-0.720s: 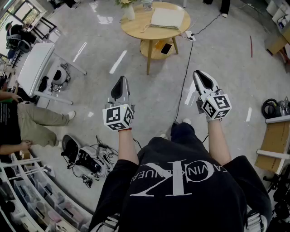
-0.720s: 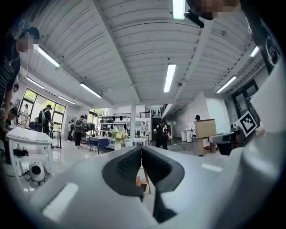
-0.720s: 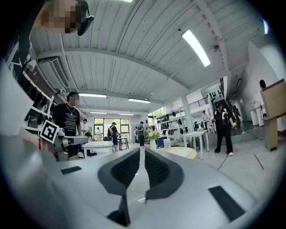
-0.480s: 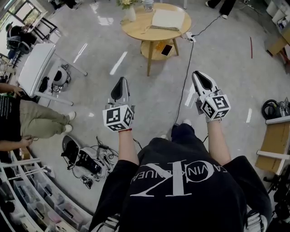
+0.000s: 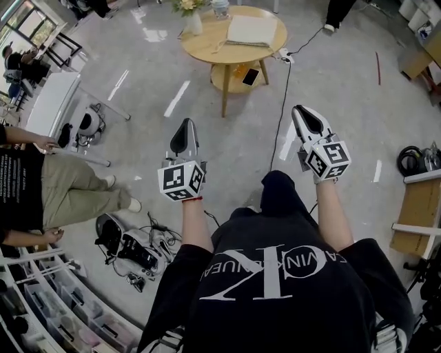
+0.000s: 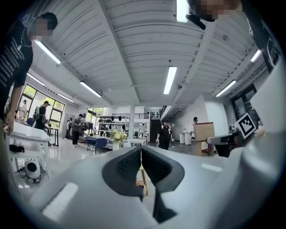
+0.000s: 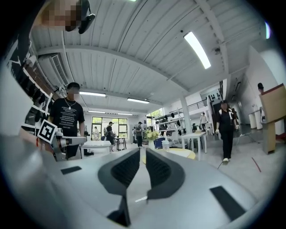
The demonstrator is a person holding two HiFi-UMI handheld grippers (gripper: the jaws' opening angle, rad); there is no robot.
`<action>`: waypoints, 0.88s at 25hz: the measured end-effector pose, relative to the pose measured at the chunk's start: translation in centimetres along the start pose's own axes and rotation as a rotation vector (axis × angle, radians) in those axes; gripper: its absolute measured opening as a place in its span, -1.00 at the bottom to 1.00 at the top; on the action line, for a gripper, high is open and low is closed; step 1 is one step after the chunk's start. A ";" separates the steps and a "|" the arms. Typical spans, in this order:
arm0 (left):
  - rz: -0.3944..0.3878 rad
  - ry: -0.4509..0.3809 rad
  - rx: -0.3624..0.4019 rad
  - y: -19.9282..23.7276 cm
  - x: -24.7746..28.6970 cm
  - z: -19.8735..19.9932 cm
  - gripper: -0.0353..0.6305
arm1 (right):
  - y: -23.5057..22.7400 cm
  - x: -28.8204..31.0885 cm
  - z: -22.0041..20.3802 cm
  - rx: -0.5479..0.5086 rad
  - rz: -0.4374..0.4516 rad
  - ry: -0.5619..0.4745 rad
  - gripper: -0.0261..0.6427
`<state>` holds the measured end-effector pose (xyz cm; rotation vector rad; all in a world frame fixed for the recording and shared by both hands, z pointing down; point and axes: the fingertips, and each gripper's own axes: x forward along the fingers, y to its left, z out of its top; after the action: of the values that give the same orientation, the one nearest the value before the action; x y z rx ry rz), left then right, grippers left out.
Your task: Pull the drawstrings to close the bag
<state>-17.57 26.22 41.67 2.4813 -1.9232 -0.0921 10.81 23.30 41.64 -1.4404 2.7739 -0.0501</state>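
a lab hall: white workbench (image 5: 52,100), storage shelves (image 5: 45,303), floor cables (image 5: 153,238).

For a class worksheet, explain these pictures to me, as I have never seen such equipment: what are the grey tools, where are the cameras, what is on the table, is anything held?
A person holds a two-jaw gripper in each hand. The wide picture comes from a camera on the person's head, looking down at the left gripper and right gripper, pointing toward a round table. The other two come from cameras riding on each gripper, looking along its jaws. On the table lie a pale cloth bag and a vase of flowers; a phone sits on its lower shelf. Nothing is held: the left jaws are shut, the right stand a slit apart.
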 end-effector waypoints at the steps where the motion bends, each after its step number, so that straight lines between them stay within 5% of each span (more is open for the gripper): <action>1: -0.007 -0.001 -0.006 0.0 0.3 0.0 -0.85 | -0.3 0.1 0.3 0.003 -0.010 -0.004 -0.79; 5: -0.038 -0.005 -0.032 -0.3 1.3 0.0 -0.83 | -1.5 -0.1 0.9 0.025 -0.057 -0.019 -0.77; 8: -0.062 -0.011 -0.046 -0.5 2.6 0.0 -0.54 | -2.5 0.7 0.9 0.038 -0.068 -0.018 -0.54; 11: -0.080 -0.003 -0.049 -0.5 4.2 -0.7 -0.47 | -3.2 1.8 0.0 0.038 -0.064 0.000 -0.45; 22: -0.087 0.040 -0.056 2.6 14.9 -2.6 -0.44 | -8.4 11.8 -1.5 0.051 -0.022 0.033 -0.36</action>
<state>-16.23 11.02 43.71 2.5099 -1.7730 -0.0946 10.80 8.87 43.49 -1.4716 2.7607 -0.1451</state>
